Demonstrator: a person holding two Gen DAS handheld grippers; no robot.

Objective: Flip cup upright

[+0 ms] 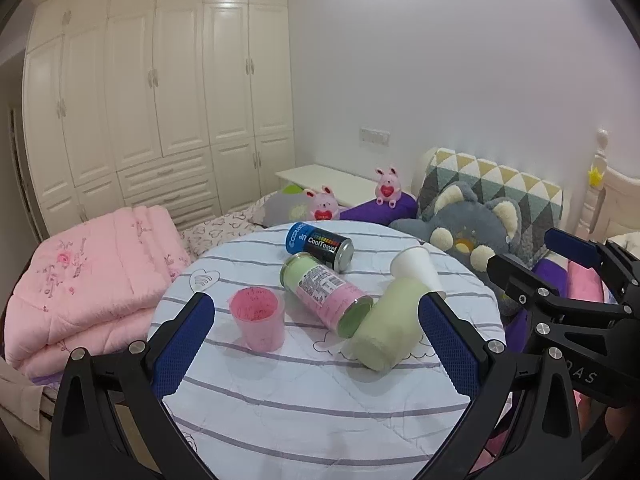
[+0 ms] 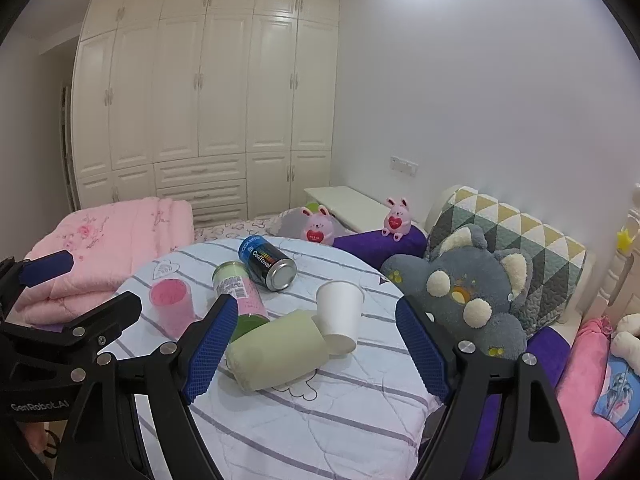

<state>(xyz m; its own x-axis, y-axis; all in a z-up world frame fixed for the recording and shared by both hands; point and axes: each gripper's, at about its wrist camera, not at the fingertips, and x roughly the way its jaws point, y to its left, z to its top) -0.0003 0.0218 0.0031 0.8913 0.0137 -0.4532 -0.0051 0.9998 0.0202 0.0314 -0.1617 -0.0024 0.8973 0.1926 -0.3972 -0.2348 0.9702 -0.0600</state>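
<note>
A pale green cup [image 1: 390,322] [image 2: 276,354] lies on its side on the striped round table [image 1: 320,400] [image 2: 320,420]. A white paper cup [image 1: 416,268] [image 2: 340,316] stands upright just behind it, touching it. A pink cup [image 1: 258,318] [image 2: 172,306] stands upright to the left. My left gripper [image 1: 316,344] is open and empty, in front of the cups. My right gripper [image 2: 316,352] is open, with the green cup and white cup framed between its fingers. It also shows at the right of the left wrist view [image 1: 560,272].
A pink and green canister [image 1: 326,294] [image 2: 240,296] and a black CoolTowel can [image 1: 320,246] [image 2: 268,260] lie on their sides behind the cups. A folded pink quilt [image 1: 92,280] lies left. A grey plush [image 2: 468,292] and pillows sit right of the table.
</note>
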